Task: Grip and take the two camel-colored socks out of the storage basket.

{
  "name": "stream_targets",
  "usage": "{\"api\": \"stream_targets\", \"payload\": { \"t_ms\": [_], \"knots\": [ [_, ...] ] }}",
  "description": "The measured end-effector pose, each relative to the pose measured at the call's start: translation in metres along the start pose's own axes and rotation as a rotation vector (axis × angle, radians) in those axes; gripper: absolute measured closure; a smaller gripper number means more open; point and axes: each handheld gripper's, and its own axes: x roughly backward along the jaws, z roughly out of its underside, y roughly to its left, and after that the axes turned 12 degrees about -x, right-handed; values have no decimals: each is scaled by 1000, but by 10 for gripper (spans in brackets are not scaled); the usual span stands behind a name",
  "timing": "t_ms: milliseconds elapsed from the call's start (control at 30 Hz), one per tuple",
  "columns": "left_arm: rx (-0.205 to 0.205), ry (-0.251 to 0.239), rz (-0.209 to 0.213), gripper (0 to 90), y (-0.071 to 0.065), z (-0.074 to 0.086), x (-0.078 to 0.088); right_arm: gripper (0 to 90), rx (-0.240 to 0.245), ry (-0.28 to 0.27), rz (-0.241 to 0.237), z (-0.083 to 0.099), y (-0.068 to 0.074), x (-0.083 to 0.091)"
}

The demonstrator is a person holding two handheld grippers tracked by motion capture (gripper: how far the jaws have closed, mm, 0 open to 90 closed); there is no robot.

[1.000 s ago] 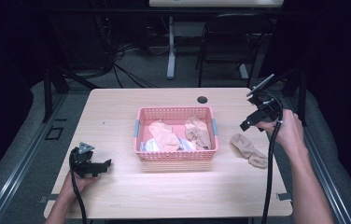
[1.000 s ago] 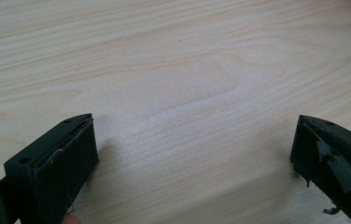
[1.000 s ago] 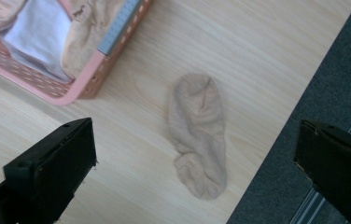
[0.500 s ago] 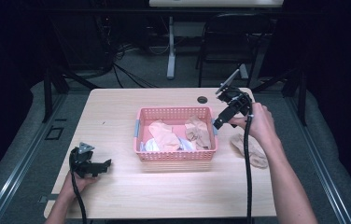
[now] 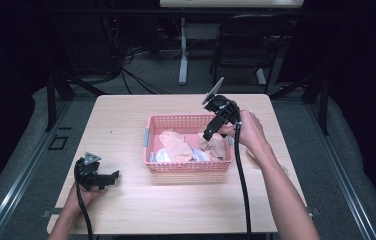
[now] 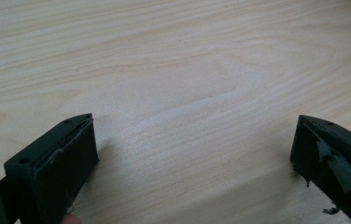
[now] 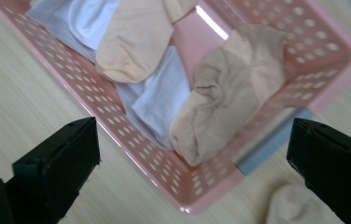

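- Right gripper (image 5: 211,131) hovered over the right end of the pink basket (image 5: 186,165), held up off the surface (image 5: 126,120) by the person's right hand (image 5: 248,132).
- Jaws spread wide there, nothing between them (plain enough in the right gripper view, one black jaw at each bottom corner).
- Looked straight down on the basket's corner (image 7: 201,191), with a tan sock (image 7: 229,88) slumped against the inner wall just below the open jaws.
- Peach sock (image 7: 134,39) lay beside the tan one, deeper in the basket, partly on top of white socks (image 7: 157,95).
- Another pale sock (image 7: 295,205) sat outside the basket on the wood, just beside that corner, between the basket and the right-hand jaw in the right gripper view.
- Grey handle tab (image 7: 269,149) jutted from the basket's end wall near it.
- From above: basket parked mid-surface, the peach sock (image 5: 176,145) and tan sock (image 5: 216,145) heaped inside, white cloth (image 5: 162,156) peeking at the near-left.
- Left gripper (image 5: 111,176) rested low at the near-left of the surface, well apart from the basket, gripped by the left hand (image 5: 83,192).
- Jaws parted wide there too, bare wood grain (image 6: 187,93) between them.
- Black cable (image 5: 241,185) trailed from the right gripper back along the forearm.
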Motion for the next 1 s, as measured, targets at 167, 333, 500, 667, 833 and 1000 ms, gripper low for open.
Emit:
{"api": "stream_targets", "payload": {
  "t_ms": [167,333,500,667,833,1000],
  "knots": [
    [0,0,0,4,0,0,0,27,-8,43,-27,-6,-4,-27],
    [-2,0,1,3,0,0,0,64,-12,71,-26,-9,-7,-51],
    [-1,0,1,4,0,0,0,192,-20,111,-2,-8,-9,-74],
    [-2,0,1,4,0,0,0,330,-20,170,55,-6,-14,-95],
    [-1,0,1,3,0,0,0,428,-61,161,86,-5,-15,-107],
    [-1,0,1,4,0,0,0,507,-75,187,106,-5,-18,-116]
  ]
}}
